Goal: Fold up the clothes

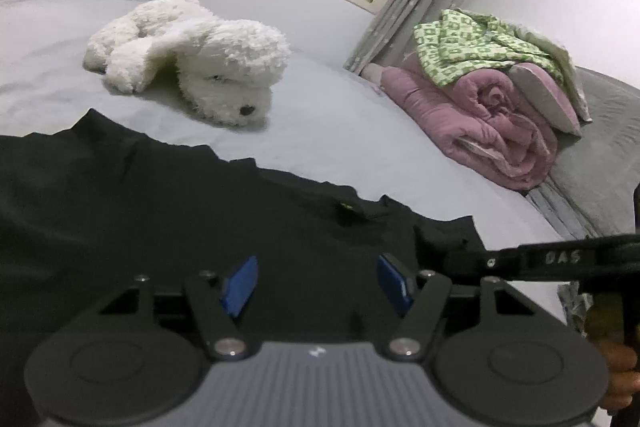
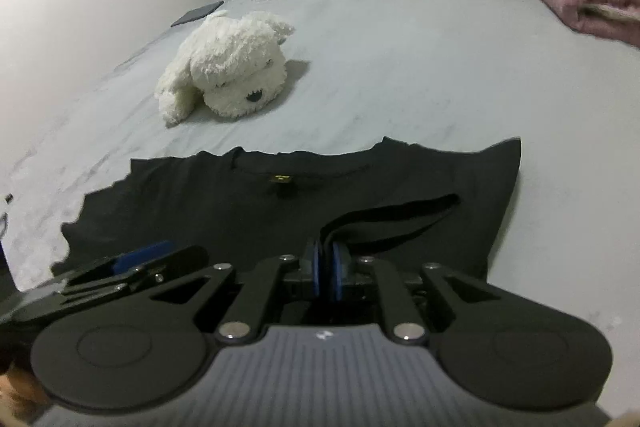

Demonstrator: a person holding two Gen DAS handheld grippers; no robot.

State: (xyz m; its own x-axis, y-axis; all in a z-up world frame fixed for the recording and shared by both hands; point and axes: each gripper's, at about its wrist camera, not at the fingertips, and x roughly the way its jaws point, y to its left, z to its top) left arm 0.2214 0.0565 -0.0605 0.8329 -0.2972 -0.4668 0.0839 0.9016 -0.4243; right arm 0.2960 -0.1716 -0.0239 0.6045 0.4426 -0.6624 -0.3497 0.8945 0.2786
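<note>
On the grey bed (image 2: 400, 67) a black t-shirt (image 2: 240, 203) lies flat w/ its collar and yellow tag facing the far side, near the close edge of the mattress. Right gripper (image 2: 327, 267) has its blue pads nearly together, pinching a fold of the shirt's sleeve, fabric pulled up into a ridge running off to the right. Left gripper (image 1: 318, 281) sits over the shirt w/ fingers (image 1: 240, 287) spread fairly wide, nothing btwn them, just hovering above the cloth. Its tip also pokes into the right cam's view at lower left. Beyond the shirt there's a white plush dog (image 1: 192, 59) lying on the sheet, well apart from it. Pink quilt (image 1: 500, 123) rolled up at the head end w/ a green patterned cloth (image 1: 480, 43) on top.
</note>
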